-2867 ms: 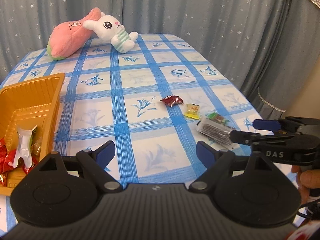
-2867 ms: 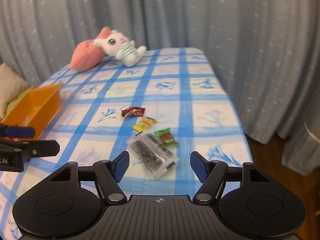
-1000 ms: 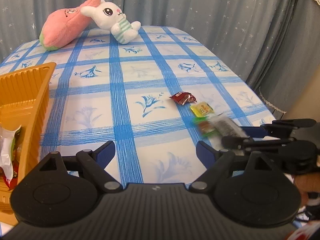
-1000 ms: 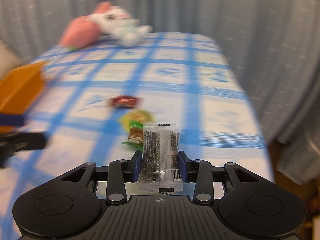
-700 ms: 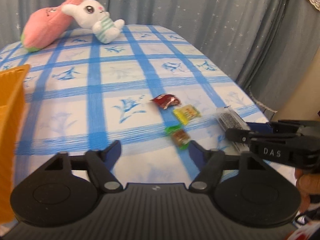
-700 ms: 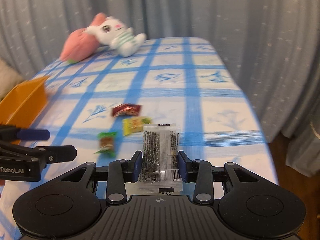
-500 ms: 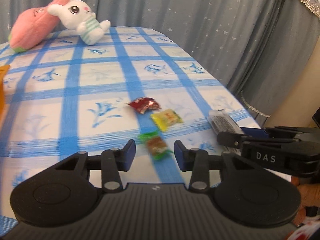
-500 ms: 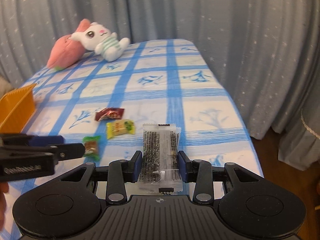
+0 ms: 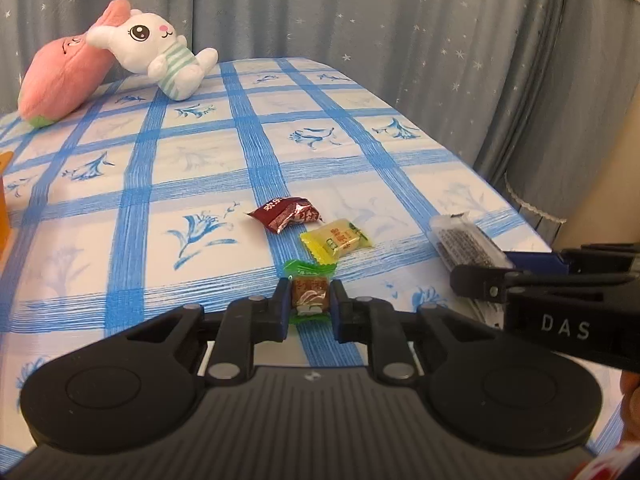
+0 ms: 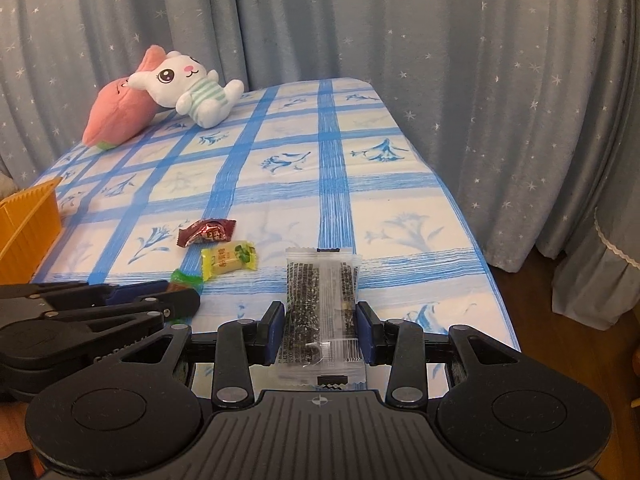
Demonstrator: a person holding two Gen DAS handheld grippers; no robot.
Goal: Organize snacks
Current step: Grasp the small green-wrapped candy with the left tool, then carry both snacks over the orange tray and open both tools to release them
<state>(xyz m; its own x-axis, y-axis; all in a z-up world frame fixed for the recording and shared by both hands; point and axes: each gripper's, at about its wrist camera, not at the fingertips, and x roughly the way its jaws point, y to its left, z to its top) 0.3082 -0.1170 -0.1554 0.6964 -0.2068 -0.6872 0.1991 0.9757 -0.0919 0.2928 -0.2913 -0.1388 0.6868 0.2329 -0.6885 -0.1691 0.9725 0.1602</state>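
Note:
My left gripper (image 9: 309,300) is shut on a small green-wrapped candy (image 9: 310,289) low over the blue checked tablecloth (image 9: 192,160). Just beyond it lie a yellow candy (image 9: 337,237) and a dark red candy (image 9: 285,213). My right gripper (image 10: 320,322) is shut on a clear packet of dark sesame bars (image 10: 321,300) and holds it above the table's right edge. In the left wrist view the right gripper (image 9: 508,266) comes in from the right with the packet (image 9: 464,240). The right wrist view has the left gripper (image 10: 182,290) at lower left, the green candy (image 10: 186,279) at its tips, and the yellow candy (image 10: 229,259) and red candy (image 10: 207,232) behind.
An orange plastic tray (image 10: 28,224) stands at the left side of the table. A white plush rabbit (image 9: 160,56) leans on a pink plush (image 9: 60,80) at the far end. Grey star-print curtains (image 10: 480,80) hang around the table. Wooden floor (image 10: 540,308) lies past the right edge.
The left gripper moved right and forward from the tray side to the green candy and its jaws came together on it. The right gripper picked up the sesame packet earlier and now holds steady.

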